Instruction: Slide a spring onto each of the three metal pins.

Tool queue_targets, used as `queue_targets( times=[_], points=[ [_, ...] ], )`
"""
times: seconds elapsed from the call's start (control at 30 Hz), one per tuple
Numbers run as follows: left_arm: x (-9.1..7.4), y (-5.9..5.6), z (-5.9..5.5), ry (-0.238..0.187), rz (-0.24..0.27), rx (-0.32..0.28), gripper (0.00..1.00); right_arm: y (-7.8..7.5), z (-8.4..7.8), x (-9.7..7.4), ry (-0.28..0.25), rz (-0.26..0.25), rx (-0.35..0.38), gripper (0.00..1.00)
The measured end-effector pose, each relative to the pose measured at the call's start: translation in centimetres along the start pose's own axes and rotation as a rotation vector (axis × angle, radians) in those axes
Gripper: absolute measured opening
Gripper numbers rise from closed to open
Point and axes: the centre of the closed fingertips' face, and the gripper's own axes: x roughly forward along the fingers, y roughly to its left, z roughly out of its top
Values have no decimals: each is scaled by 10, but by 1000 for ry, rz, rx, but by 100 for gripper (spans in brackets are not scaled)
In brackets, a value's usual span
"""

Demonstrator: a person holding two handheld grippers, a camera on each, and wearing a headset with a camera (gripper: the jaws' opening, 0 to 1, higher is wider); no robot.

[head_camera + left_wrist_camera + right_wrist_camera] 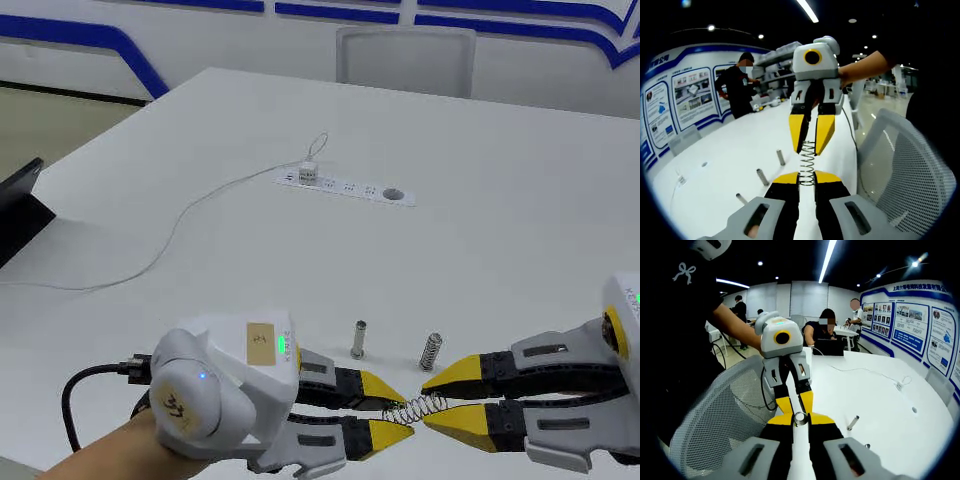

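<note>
While the head view looks down on the white table [480,240], the left gripper [408,412], held in a hand [100,455] at near left, and the right gripper [426,402], at near right, face each other tip to tip above the table's near edge. A spring [415,407] lies roughly level between them, one end inside each pair of yellow jaws. Just beyond it stand a bare pin [359,340] and, to its right, a second pin [435,337] wearing a seated spring [431,350]; both are upright and apart from each other. Farther off lie a power strip [345,187] and a white cable [170,240], and a chair [405,58] stands at the far edge. In the left gripper view, that gripper's own jaws are closed upon the near end of the spring [807,159], which runs straight ahead into the yellow tips of the right gripper [809,150]; a row of three pins [762,176] stands on the table to the left, and a mesh chair back [905,165] shows to the right. In the right gripper view, the jaws pinch the spring's end, seen as a small ring [800,418], with the left gripper [797,412] directly opposite; one pin [853,422] rises from the table to the right.
</note>
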Motion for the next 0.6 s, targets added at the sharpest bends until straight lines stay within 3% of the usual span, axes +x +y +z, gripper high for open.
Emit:
queue_targets(
  times=[0.17, 0.23, 0.6],
  points=[
    [1, 1, 1, -3, 5, -8, 9, -1, 5, 3, -27, -12, 23, 11],
    [0, 1, 2, -26, 5, -39, 10, 0, 9, 3, -43, -12, 34, 11],
    [-2, 5, -1, -24, 39, -38, 10, -5, 9, 9, -41, -45, 65, 9]
  ],
)
